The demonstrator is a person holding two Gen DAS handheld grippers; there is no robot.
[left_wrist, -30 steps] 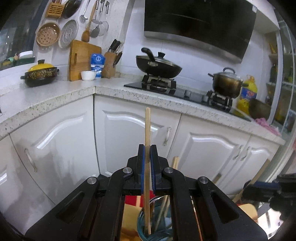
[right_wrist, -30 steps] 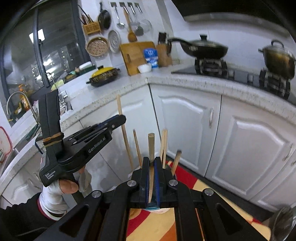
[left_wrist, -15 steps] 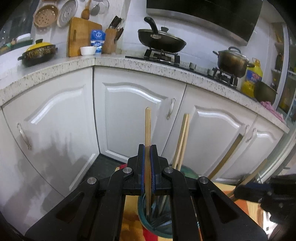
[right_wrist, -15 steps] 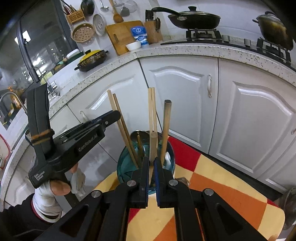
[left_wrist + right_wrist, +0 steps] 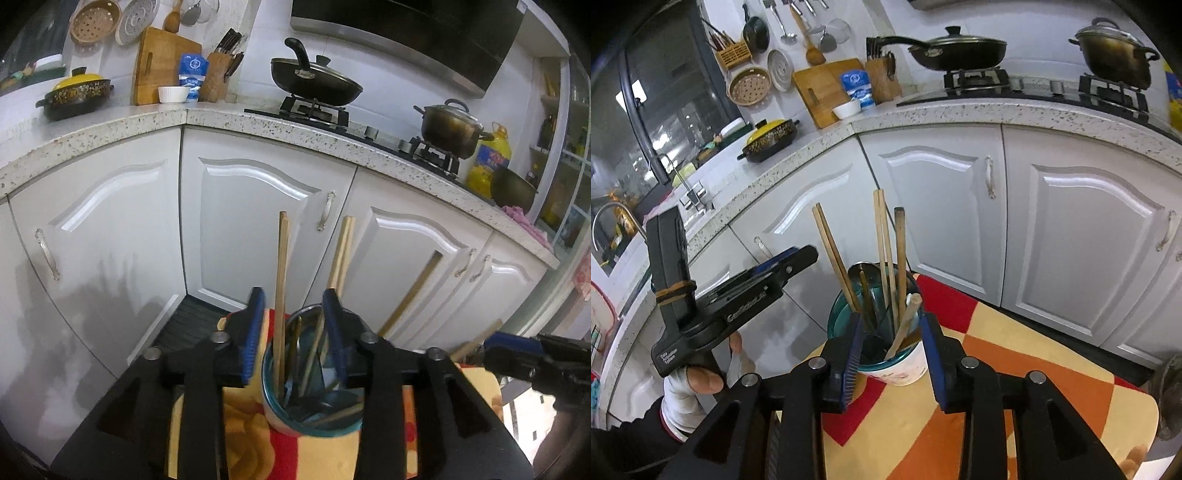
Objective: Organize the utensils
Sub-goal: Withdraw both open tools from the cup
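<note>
A teal-rimmed glass cup (image 5: 314, 434) stands on a red, orange and yellow cloth and holds several chopsticks and utensils. My left gripper (image 5: 293, 299) is just above its near rim, jaws opening. A light wooden chopstick (image 5: 281, 280) stands in the cup between them, clear of both pads. In the right wrist view my right gripper (image 5: 891, 321) is at the cup (image 5: 905, 369), jaws also opening. A wooden handle (image 5: 905, 325) leans free in the cup between them. The left gripper (image 5: 798, 258) shows at the left, the right gripper (image 5: 495, 347) at the lower right.
White cabinet doors (image 5: 942, 206) stand close behind the cloth-covered table (image 5: 1052, 387). Above them a speckled counter (image 5: 110, 129) carries a stove with a black wok (image 5: 314, 81) and a pot (image 5: 448, 125). A gloved hand (image 5: 701, 380) holds the left gripper. A dark metal thing (image 5: 1167, 398) sits at the table's right edge.
Both grippers sank toward the cup and their jaws parted. The left let go of the chopstick and the right let go of the wooden handle; both now stand in the cup.
</note>
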